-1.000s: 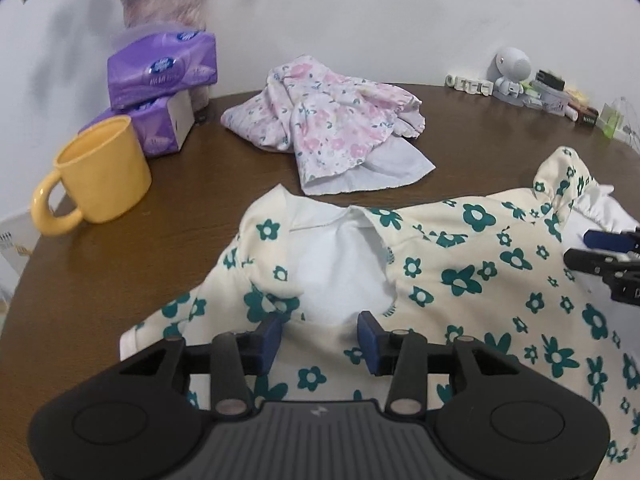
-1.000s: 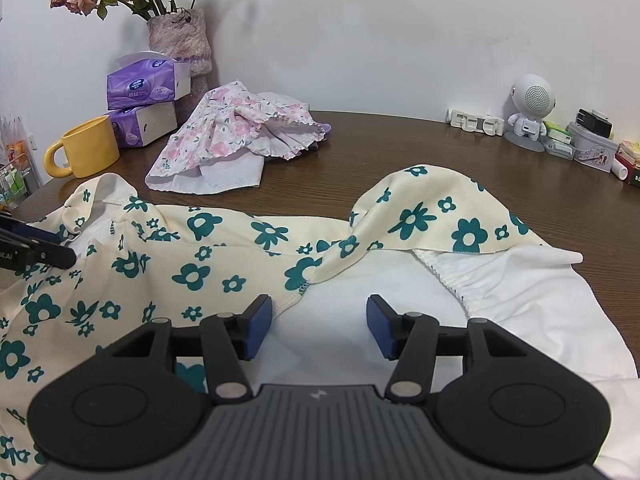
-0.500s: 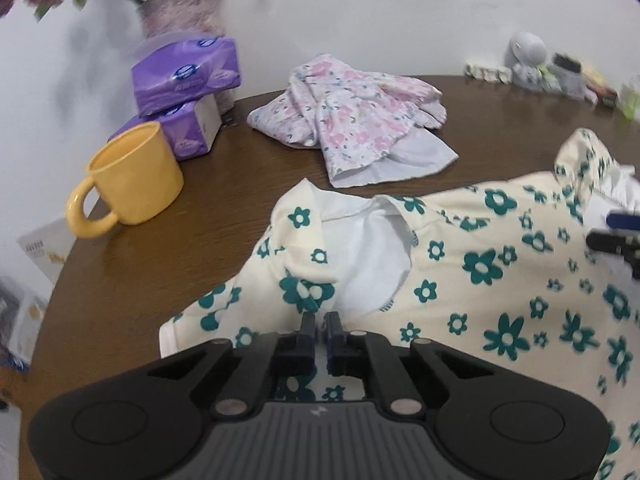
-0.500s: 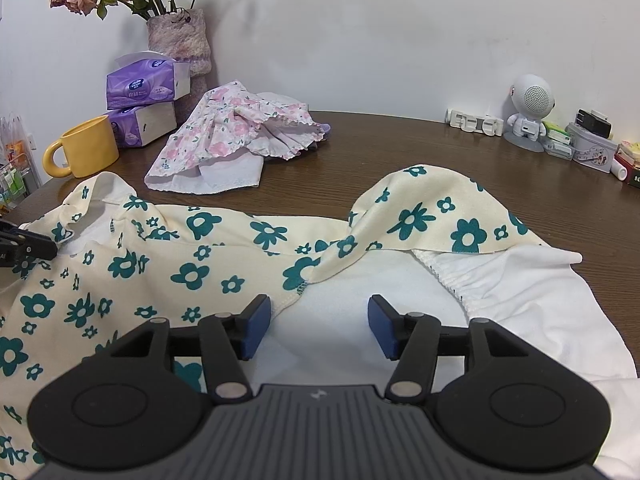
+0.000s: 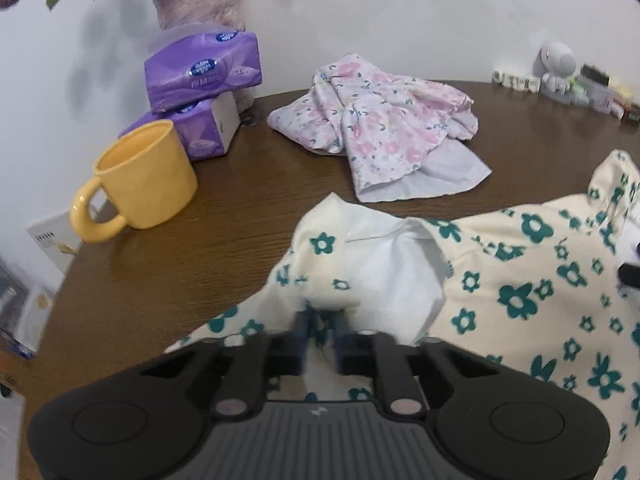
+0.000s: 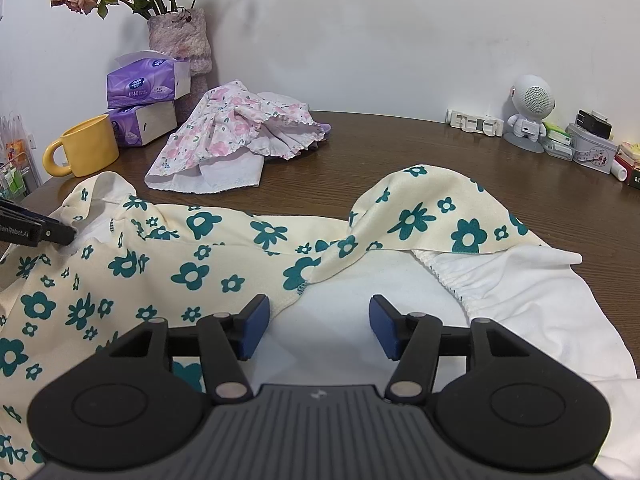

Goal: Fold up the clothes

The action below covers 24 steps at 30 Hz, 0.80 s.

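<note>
A cream garment with green flowers (image 5: 520, 280) lies spread on the brown table (image 5: 200, 248), white lining showing at its neck. My left gripper (image 5: 320, 332) is shut on a fold of this cloth near the collar, and the fabric bunches up between the blue pads. From the right wrist view its tip (image 6: 60, 234) pinches the garment's (image 6: 192, 264) left end. My right gripper (image 6: 318, 328) stands open over the white lining, with nothing pressed between its pads. A second garment, pink and floral (image 5: 384, 132), lies crumpled farther back.
A yellow mug (image 5: 148, 176) and two purple tissue packs (image 5: 200, 76) stand at the back left, in front of a vase (image 5: 196, 8) of flowers. A small white robot figure (image 6: 528, 116) and several small boxes (image 6: 592, 148) line the back right by the wall.
The left gripper's jaws have come together on the cream cloth near the collar, and the fabric there has bunched up. The right gripper has kept still and open.
</note>
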Motion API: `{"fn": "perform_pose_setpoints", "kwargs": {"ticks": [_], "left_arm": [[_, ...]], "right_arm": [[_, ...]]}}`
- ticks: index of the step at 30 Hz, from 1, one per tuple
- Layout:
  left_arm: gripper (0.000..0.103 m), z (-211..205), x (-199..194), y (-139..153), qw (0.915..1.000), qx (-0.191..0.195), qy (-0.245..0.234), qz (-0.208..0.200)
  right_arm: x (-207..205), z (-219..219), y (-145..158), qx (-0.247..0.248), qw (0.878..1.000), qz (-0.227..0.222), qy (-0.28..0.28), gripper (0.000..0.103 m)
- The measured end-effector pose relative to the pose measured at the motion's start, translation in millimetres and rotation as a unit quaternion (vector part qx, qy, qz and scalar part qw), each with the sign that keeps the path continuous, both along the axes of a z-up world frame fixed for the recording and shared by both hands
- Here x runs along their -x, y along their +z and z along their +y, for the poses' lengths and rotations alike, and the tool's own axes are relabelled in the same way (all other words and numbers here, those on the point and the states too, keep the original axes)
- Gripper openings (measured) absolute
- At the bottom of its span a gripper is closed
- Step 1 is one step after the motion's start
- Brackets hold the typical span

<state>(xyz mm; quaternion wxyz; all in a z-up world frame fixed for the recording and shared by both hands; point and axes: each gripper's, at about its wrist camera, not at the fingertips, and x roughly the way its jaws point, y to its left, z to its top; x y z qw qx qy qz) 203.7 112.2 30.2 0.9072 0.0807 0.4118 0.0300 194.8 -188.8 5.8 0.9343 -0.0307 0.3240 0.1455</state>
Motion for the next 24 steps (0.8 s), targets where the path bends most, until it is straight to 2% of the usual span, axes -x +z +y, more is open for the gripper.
{"fn": "perform_pose_setpoints", "kwargs": {"ticks": [3,4,8,9,11,13,17,19,20,21,22,24], "left_arm": [[0.006,4.5,3.0,0.0,1.0,0.003,0.002,0.0],[0.008,7.5,5.0,2.0,0.9999,0.015,0.001,-0.002],[0.026,25.0,23.3,16.9,0.996,0.087,0.013,-0.016],[0.03,28.4,29.8,20.0,0.9953,0.093,0.018,-0.02],[0.034,32.9,41.2,24.7,0.995,0.091,0.031,-0.026],[0.04,33.0,49.8,23.2,0.9962,0.075,0.04,-0.019],[0.041,29.2,57.6,13.6,0.9975,0.059,0.039,0.0],[0.038,25.7,57.5,9.2,0.9982,0.048,0.036,-0.001],[0.031,23.4,56.6,7.4,0.9987,0.037,0.036,-0.002],[0.009,21.4,55.7,5.6,0.9991,0.024,0.036,-0.002],[0.003,19.4,54.8,3.7,0.9993,0.01,0.037,-0.001],[0.003,19.3,56.0,2.7,0.9991,0.0,0.041,-0.005]], "right_arm": [[-0.1,0.3,-0.3,0.0,1.0,0.0,0.0,0.056],[-0.1,0.3,-0.5,0.0,1.0,0.0,0.0,0.056],[-0.6,0.4,-0.8,0.0,1.0,0.0,0.001,0.057],[-0.6,0.4,-0.9,0.0,1.0,0.0,0.001,0.057],[-0.7,0.4,-1.0,0.0,1.0,0.0,0.001,0.057],[-0.5,1.0,-1.1,0.001,1.0,-0.001,0.002,0.058],[0.3,2.0,-0.9,0.003,1.0,-0.001,0.003,0.059],[0.4,2.0,-0.9,0.003,1.0,-0.001,0.002,0.059],[0.4,1.8,-0.9,0.003,1.0,-0.001,0.002,0.059],[0.3,1.7,-0.8,0.003,1.0,-0.001,0.002,0.059],[0.2,1.6,-0.8,0.003,1.0,-0.001,0.003,0.059],[0.1,1.5,-0.8,0.003,1.0,-0.001,0.003,0.059]]}}
